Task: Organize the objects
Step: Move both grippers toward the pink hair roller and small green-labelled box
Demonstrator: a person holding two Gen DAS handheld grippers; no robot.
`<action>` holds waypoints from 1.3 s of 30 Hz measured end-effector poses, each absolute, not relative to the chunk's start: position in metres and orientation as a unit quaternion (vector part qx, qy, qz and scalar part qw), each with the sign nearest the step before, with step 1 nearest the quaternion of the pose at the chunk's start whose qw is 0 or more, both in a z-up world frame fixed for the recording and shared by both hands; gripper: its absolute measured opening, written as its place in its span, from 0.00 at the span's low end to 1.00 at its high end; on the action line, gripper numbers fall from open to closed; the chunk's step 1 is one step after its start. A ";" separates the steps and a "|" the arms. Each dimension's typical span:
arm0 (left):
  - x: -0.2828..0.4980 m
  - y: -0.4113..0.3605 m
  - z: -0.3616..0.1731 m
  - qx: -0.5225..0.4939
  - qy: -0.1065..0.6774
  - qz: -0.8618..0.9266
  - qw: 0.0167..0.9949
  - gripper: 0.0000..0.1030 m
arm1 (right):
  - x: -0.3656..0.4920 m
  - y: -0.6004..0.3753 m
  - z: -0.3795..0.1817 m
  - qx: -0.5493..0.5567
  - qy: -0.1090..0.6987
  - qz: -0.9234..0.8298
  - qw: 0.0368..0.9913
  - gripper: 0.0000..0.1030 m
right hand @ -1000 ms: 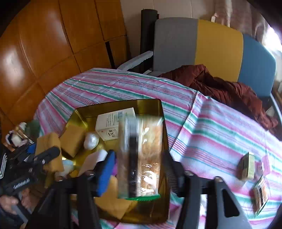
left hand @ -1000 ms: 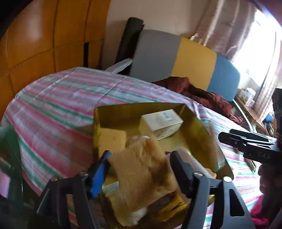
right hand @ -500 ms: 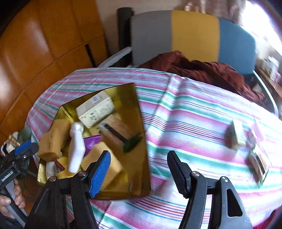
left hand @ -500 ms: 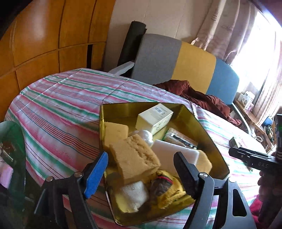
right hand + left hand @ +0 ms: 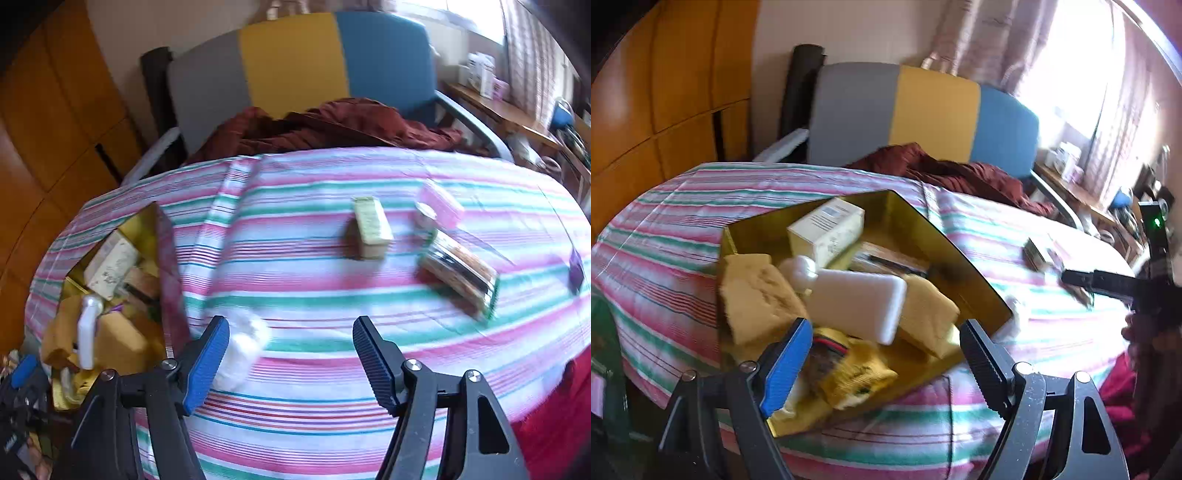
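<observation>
A gold tray (image 5: 964,258) on the striped table holds a cream box (image 5: 827,229), yellow sponges (image 5: 757,295), a white block (image 5: 858,302) and a packaged comb (image 5: 886,260). My left gripper (image 5: 882,354) is open and empty at the tray's near edge. My right gripper (image 5: 291,354) is open and empty over the tablecloth, right of the tray (image 5: 162,236). Ahead of it lie a small green box (image 5: 371,225), a clear pack (image 5: 458,269), a pink item (image 5: 443,201) and a white fluffy ball (image 5: 242,349).
A grey, yellow and blue chair (image 5: 295,62) with a maroon cloth (image 5: 332,122) stands behind the table. Wooden panels (image 5: 665,92) are on the left. A purple item (image 5: 576,269) lies at the far right. The right gripper shows in the left wrist view (image 5: 1100,282).
The left gripper let go of the yellow sponge into the tray and drew back. The right gripper dropped the comb pack in the tray and swung right over the tablecloth.
</observation>
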State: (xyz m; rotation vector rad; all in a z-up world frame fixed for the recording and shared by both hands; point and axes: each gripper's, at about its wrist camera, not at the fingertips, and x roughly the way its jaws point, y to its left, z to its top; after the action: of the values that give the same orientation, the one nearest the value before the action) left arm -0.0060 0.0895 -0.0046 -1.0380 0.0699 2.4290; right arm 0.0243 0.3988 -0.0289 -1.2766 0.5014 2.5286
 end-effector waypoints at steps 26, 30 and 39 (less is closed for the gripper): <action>0.014 0.168 0.004 -0.358 0.107 0.881 0.288 0.82 | 0.054 0.437 -0.039 -0.463 0.154 0.856 0.170 0.70; 0.017 0.175 0.002 -0.361 0.113 0.877 0.296 0.82 | 0.056 0.446 -0.038 -0.462 0.156 0.854 0.180 0.70; 0.002 0.154 0.016 -0.345 0.077 0.895 0.273 0.82 | 0.063 0.470 -0.033 -0.458 0.153 0.851 0.209 0.70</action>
State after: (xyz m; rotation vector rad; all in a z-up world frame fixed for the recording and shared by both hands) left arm 0.0018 0.1537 0.0161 -0.9273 0.2060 2.4071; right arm 0.0632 0.4704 -0.0331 -1.2731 0.4246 2.3671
